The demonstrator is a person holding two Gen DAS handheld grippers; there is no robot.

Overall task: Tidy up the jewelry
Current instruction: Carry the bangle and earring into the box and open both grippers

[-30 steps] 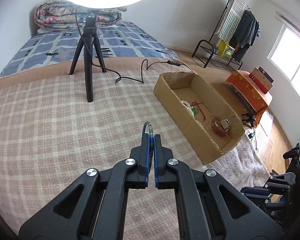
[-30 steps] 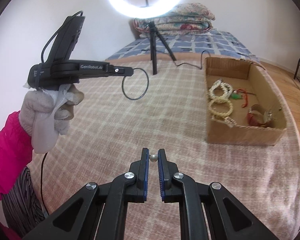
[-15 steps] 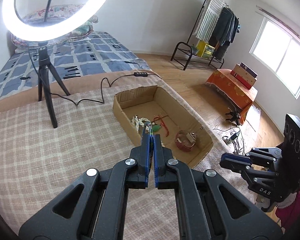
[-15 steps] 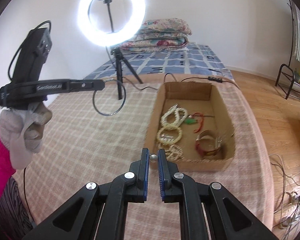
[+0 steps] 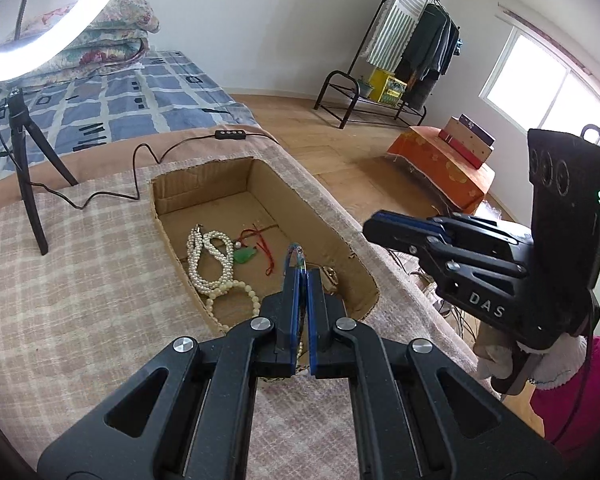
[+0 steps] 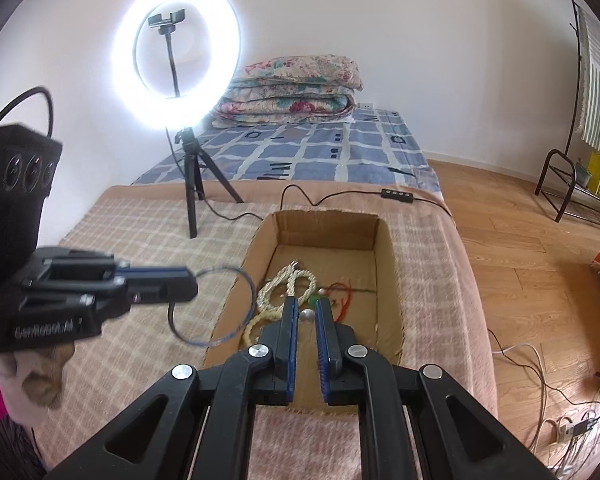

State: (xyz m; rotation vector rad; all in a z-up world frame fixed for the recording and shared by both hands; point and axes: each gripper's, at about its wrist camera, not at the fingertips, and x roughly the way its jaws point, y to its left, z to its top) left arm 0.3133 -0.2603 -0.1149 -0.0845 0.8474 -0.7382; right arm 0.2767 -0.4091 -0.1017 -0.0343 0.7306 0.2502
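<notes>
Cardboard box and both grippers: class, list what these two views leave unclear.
- Left wrist view: left gripper hides the brown item and most of the thin hoop in the cardboard box.
- Right wrist view: left gripper and hoop motion-blurred; right gripper covers the beads; small silver bead too small to identify.

Necklaces (image 5: 210, 258) in box (image 5: 204, 184) — tripod (image 5: 24, 160) left

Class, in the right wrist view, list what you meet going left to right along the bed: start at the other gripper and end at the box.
Left gripper → thin hoop it holds → pearl necklace → red cord → right wall of the box.
</notes>
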